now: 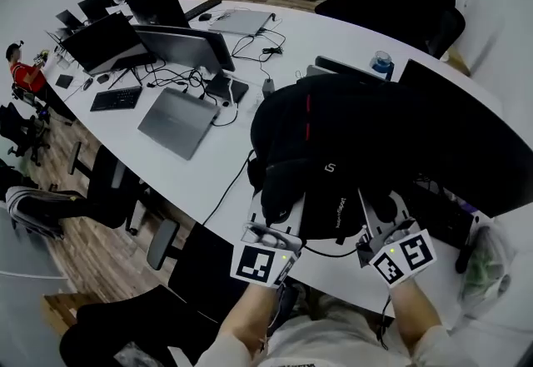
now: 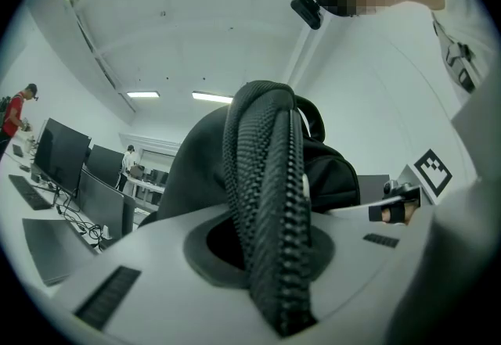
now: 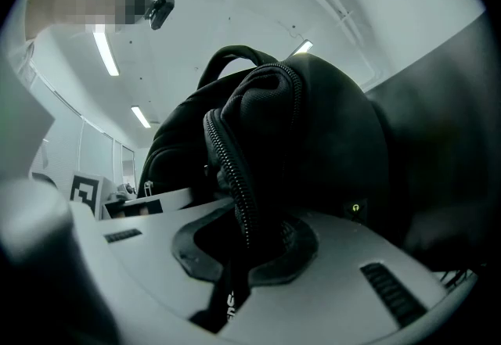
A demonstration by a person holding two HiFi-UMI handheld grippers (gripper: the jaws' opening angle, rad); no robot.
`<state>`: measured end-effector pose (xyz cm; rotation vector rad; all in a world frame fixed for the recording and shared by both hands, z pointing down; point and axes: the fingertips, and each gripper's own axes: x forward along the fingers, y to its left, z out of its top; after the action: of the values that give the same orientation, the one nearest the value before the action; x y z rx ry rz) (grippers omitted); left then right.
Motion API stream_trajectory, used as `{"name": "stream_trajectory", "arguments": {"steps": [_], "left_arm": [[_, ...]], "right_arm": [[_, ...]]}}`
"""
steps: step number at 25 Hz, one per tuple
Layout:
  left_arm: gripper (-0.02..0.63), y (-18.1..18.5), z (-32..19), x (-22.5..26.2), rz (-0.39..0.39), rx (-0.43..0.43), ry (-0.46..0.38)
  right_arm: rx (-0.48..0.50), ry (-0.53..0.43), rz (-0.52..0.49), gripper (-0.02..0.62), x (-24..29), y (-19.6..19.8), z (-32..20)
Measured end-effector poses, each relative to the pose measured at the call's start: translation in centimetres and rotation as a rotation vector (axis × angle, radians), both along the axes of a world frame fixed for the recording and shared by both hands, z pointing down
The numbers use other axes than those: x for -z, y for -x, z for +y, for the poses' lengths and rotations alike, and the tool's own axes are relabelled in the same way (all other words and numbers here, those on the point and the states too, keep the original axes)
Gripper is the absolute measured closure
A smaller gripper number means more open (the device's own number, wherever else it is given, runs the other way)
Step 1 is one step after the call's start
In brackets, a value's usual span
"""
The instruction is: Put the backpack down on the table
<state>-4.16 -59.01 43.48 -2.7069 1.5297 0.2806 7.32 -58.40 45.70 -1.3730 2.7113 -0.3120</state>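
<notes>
Both grippers are on the black backpack [image 1: 333,141] right now. It fills the centre of the head view, bulging above the near edge of the white desk [image 1: 216,166]. My left gripper [image 1: 279,211] digs in at the bag's lower left. In the left gripper view its grey fingers [image 2: 149,273] are pinched almost together on a thick, ribbed zippered edge [image 2: 270,242] that runs up between them. My right gripper [image 1: 379,215] is in at the lower right, near the other one. Its fingers [image 3: 376,273] are clamped nearly closed on a zipper seam [image 3: 231,195], with dark fabric bunched in the gap. Whether the bag's bottom touches the desk, I can't tell. A dark monitor [image 1: 475,149] stands behind the bag at the right of the frame. A closed grey laptop [image 1: 177,122] lies to the bag's left, well apart from it.
</notes>
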Motion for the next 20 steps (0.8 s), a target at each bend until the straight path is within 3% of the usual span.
{"name": "stream_trajectory", "arguments": {"steps": [8,20], "left_arm": [[0.566,-0.8,-3.6,-2.6,0.001,0.023,0.014],[0.565,1.5,-3.9,-6.7,0.002,0.068,0.044]], "right_arm": [[-0.029,-0.007,-0.007,0.566,-2.0,-0.8,-3.5],[-0.033,-0.079,0.040,0.565,-5.2,1.4,-4.0]]}}
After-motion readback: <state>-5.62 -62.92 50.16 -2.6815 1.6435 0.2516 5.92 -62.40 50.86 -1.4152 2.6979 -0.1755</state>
